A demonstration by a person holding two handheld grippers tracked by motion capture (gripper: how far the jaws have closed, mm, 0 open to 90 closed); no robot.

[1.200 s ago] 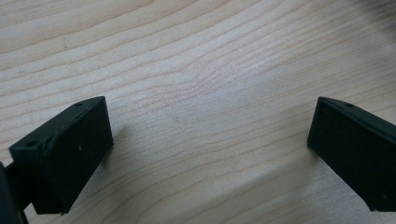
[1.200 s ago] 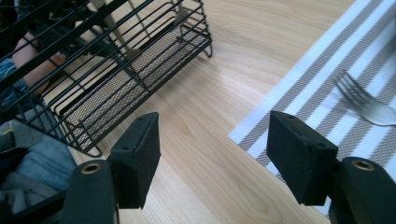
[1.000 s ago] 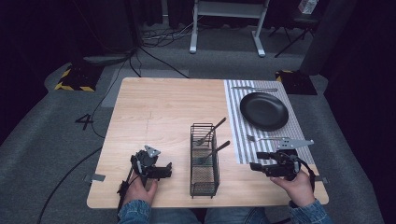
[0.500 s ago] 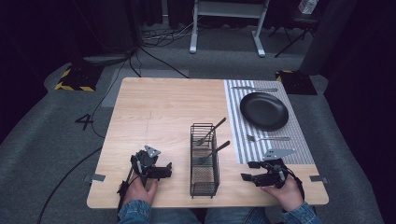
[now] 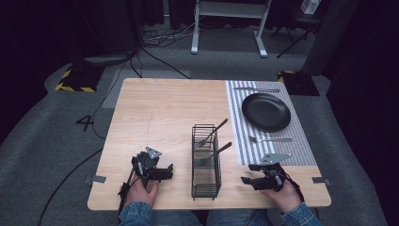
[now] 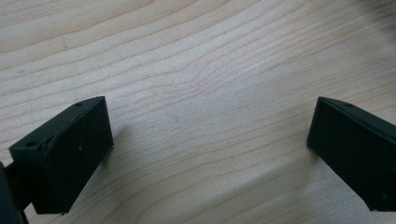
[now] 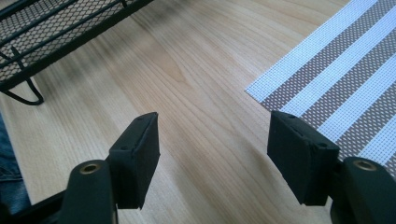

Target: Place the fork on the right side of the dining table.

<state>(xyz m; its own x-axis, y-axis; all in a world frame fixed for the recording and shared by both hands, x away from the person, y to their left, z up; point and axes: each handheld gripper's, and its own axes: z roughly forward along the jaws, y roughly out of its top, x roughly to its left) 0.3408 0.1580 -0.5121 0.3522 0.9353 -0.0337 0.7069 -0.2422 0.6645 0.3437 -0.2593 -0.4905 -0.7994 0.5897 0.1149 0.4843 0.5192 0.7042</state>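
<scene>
We see the counter (image 5: 160, 113) laid for one place: a striped mat (image 5: 301, 155) on its right carries the black plate (image 5: 266, 111), with a fork (image 5: 269, 139) beside it and what may be a knife beyond, blurred. The wire caddy (image 5: 206, 162) stands at mid-front, between both hands for equal reach; it is black mesh, upright, holding two dark-handled utensils (image 5: 214, 153) that lean out. The right tongs (image 5: 248, 180) point toward it, released and empty; the left tongs (image 5: 165, 173) rest likewise released on bare wood.
</scene>
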